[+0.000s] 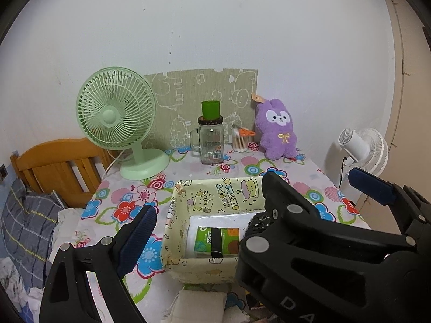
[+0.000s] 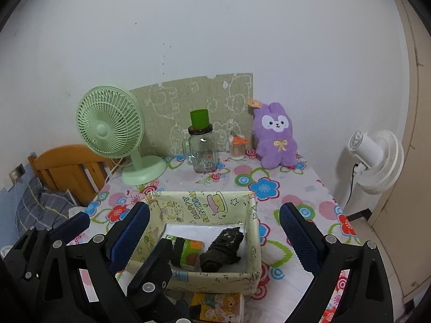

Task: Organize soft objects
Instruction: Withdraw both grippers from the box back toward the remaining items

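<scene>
Hovering over the near half of the floral tablecloth (image 2: pixel 269 185), both grippers sit above the fabric storage bin (image 2: pixel 254 231), which judging by its contents is the collection point for the soft items; left gripper (image 1: pixel 258 215) has its jaws wide apart with nothing between the blue pads, and right gripper (image 2: pixel 214 228) likewise stands open and empty, straddling the bin as seen from its own camera. Inside the bin, on a white liner, lie a green-and-orange tissue pack (image 2: pixel 188 251) with a dark band across it and, just beside it to the right, a rolled black soft bundle (image 2: pixel 223 246), possibly a folded cloth or bag; cannot tell which. Right gripper body crosses the left wrist view and hides most of the bundle there. Bin's inner wall reads "HAPPY BIRTHDAY" with cartoon cake prints. Near edge, outside the bin: a cartoon-printed packet (image 2: pixel 218 308) and a folded white cloth (image 1: pixel 199 305), judged not yet sorted. Purple plush rabbit (image 1: pixel 278 129) leans upright at the back wall with a small tag, unreadable. Glass mug jar (image 1: pixel 210 142) carries a green cup on its lid; label too small to read. Mint desk fan (image 1: pixel 115 115) stands left of it; cotton swab holder (image 1: pixel 239 141) between jar and plush
</scene>
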`<state>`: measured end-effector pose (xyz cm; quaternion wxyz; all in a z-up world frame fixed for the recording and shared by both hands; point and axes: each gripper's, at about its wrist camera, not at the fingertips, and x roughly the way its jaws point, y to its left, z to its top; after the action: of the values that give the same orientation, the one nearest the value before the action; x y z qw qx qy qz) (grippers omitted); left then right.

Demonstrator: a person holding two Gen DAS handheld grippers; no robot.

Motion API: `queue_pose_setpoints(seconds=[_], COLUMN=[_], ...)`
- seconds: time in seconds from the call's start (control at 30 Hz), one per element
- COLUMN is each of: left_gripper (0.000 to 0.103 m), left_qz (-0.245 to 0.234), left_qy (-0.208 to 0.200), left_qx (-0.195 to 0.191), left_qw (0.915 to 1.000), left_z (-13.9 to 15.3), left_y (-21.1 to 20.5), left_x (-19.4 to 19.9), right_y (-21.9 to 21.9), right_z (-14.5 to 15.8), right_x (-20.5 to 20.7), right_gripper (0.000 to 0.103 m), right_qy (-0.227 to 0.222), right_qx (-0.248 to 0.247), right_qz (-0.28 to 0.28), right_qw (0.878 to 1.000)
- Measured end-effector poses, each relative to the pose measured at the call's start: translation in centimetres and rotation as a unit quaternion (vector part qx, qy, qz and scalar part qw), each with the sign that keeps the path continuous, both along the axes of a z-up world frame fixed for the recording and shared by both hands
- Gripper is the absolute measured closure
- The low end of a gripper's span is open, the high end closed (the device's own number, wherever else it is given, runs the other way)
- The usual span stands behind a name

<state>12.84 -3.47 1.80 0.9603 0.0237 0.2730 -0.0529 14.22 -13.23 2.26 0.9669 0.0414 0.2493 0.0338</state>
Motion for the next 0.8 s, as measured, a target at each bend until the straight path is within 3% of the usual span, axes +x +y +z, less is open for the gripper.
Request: queue_pose_setpoints(seconds=[0.8], left_gripper=[0.008], left_qz=[-0.006], left_qy=[-0.019], left_qx=[-0.002], left_qw=[0.9998], left_z=[0.1], left_y=[-0.3], left_x=[-7.1], right_y=[0.0], right_z=[0.8], right_x=[-7.9], right_gripper=[0.004], right_qy=[-0.032], right_qx=[-0.012], right_qz=[0.009], right_qw=[0.999])
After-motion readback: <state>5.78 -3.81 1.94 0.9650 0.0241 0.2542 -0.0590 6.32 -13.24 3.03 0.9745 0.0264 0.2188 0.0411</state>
